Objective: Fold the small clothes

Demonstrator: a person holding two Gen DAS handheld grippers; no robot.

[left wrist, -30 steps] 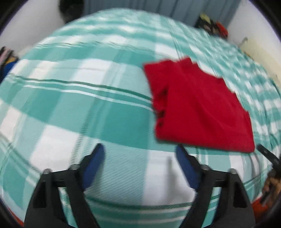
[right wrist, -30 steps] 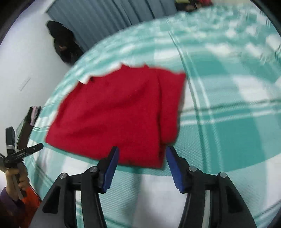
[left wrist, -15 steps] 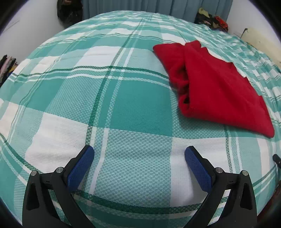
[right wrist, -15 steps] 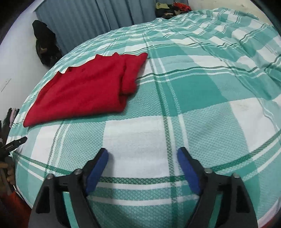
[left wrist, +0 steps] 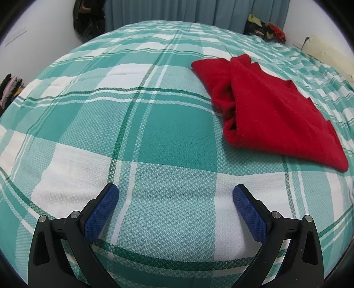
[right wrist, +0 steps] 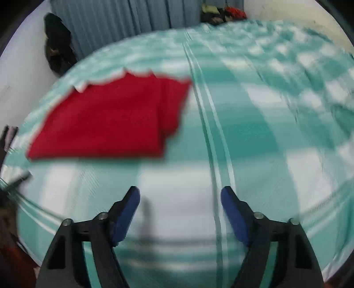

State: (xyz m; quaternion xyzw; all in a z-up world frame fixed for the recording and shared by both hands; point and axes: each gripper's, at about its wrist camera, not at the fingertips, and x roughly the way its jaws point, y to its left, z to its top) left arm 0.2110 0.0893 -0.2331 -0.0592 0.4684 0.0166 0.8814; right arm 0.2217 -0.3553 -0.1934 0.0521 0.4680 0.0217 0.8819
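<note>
Grippers both tip down toward the bed: the left gripper [left wrist: 176, 193] is open as wide as it goes with nothing in it, and the right gripper [right wrist: 180, 196] is open, closing a little, also with nothing in it. A folded red garment [left wrist: 272, 110] lies flat on the green and white checked bedspread [left wrist: 154, 124], well apart from both, with blue-grey curtains [left wrist: 188, 11] behind the bed

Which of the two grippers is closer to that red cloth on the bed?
Hard to call, perhaps the right. The right gripper, empty and closing, has the red cloth ahead on its left; the left gripper, open, has it ahead on its right.
</note>
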